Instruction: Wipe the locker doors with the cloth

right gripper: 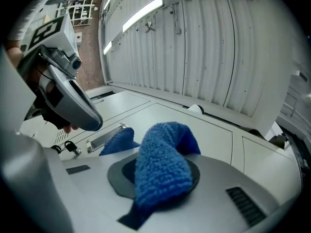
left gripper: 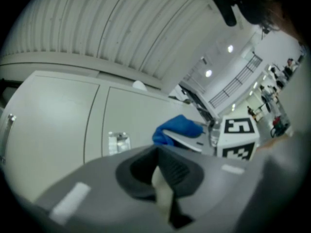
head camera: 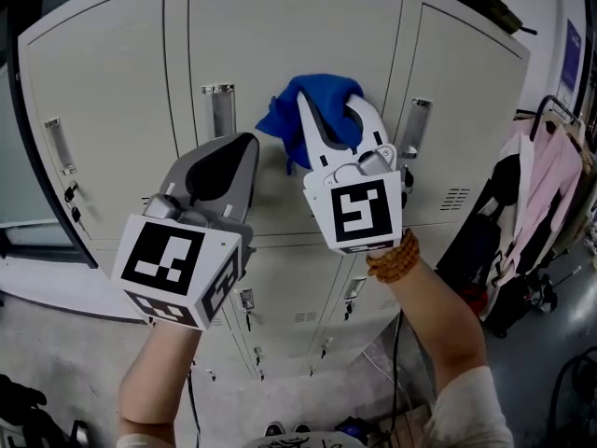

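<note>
- Left locker door [head camera: 103, 91]: recessed handle [head camera: 58, 145], keys [head camera: 71, 194] hanging just under it.
- left gripper [head camera: 244, 147] next, lower left of head view, tips toward the middle locker door [head camera: 280, 26]; jaws pressed together, nothing gripped, same in its own view [left gripper: 163, 178]. Apart from the cloth.
- Middle door handle [head camera: 221, 108] just above the left gripper's tips.
- cloth [head camera: 280, 119]: blue, fluffy, bunched up against the upper middle door, between the middle handle and the right door's handle [head camera: 416, 124]; loose corner drooping left.
- right gripper [head camera: 331, 105] raised higher than the left, clamped on the cloth; in its own view [right gripper: 160, 178] the cloth [right gripper: 163, 154] fills the gap between the pads and spills forward over the door.
- Beaded bracelet [head camera: 396, 258] on the right wrist, just under the marker cube.
- Right locker door [head camera: 466, 110] untouched by either gripper.
- Far right: pink and dark garments [head camera: 546, 175] hanging on a rack beside the lockers.
</note>
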Demonstrator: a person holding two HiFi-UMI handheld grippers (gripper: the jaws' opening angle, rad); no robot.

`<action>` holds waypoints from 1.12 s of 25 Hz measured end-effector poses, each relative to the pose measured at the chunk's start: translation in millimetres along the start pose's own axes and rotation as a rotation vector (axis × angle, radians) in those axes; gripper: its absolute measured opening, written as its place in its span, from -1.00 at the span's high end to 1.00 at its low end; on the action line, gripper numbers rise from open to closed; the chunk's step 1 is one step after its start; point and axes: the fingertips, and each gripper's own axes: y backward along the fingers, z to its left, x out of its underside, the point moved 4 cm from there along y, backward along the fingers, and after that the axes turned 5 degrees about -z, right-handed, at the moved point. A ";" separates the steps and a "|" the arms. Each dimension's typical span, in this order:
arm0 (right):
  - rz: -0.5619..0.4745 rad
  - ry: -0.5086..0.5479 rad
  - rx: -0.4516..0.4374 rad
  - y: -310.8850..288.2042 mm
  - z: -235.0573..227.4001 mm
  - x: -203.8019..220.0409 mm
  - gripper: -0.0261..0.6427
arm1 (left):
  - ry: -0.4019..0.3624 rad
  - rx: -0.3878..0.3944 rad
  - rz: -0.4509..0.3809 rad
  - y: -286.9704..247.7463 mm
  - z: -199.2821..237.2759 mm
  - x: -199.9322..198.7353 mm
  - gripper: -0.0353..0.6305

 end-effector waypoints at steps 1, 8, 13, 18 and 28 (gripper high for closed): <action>0.007 -0.005 0.001 2.7 3.6 1.3 0.85 | 0.004 -0.002 0.005 0.8 1.1 2.4 0.89; -0.042 -0.198 0.051 47.3 4.6 -22.0 0.85 | 0.024 0.005 0.008 22.1 -5.2 5.3 0.89; -0.051 -0.364 0.022 112.6 27.2 -44.8 0.85 | 0.026 0.046 0.000 55.5 -42.3 15.5 0.89; -0.004 -0.490 -0.015 173.4 69.4 -43.5 0.85 | 0.168 0.101 -0.012 94.0 -78.2 39.9 0.89; 0.114 -0.621 -0.059 199.1 104.5 -13.3 0.85 | 0.212 0.020 0.142 112.0 -80.2 101.7 0.88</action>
